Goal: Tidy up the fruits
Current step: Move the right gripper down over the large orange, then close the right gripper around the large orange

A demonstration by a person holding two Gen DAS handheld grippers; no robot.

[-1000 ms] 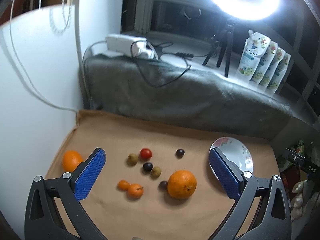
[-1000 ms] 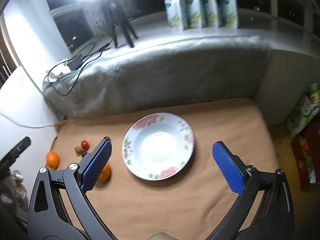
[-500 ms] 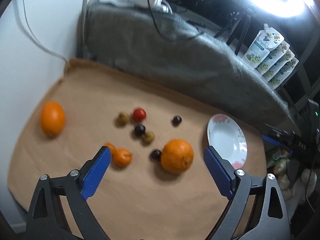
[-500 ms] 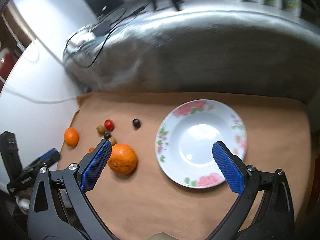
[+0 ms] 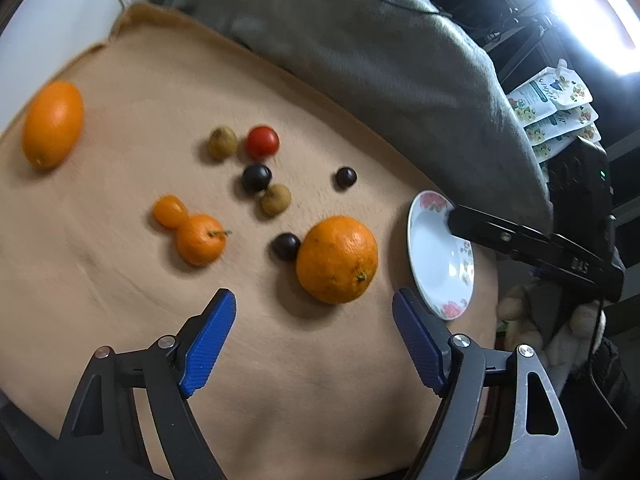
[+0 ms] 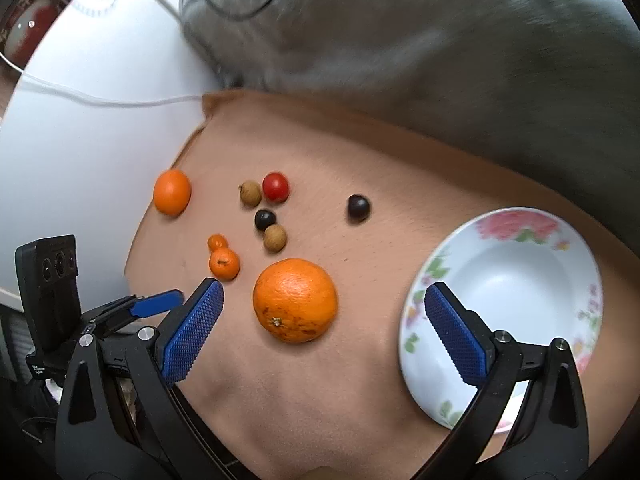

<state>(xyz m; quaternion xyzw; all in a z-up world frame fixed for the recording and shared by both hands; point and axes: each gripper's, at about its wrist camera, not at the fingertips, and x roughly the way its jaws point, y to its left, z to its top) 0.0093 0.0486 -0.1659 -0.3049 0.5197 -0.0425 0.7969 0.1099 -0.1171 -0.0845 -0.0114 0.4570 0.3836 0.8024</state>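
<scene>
The left gripper hovers with its blue pads apart and nothing between them; its jaws have just been closing a little. The right gripper is also spread wide and empty. Both point down at the big orange, which sits on the cloth just ahead of the left gripper's fingertips and, in the right wrist view, between the right gripper's pads but beyond them, untouched. This orange looks firm, round and fairly heavy, with a dimpled skin that should give fair grip; it would likely roll, so the pads best close across its widest middle. Just beside it lies a dark grape, small, soft and easy to crush. Farther out are a small tangerine touching a smaller orange fruit, two brownish round fruits, two more dark grapes, a red cherry tomato, and a second orange well apart near the cloth's left edge. The flowered plate stands empty to the right, hard and breakable. Everything rests on a tan cloth, soft and slightly rumpled. Behind runs a grey blanket with cables, a white wall on the left, and a bright lamp beyond.
</scene>
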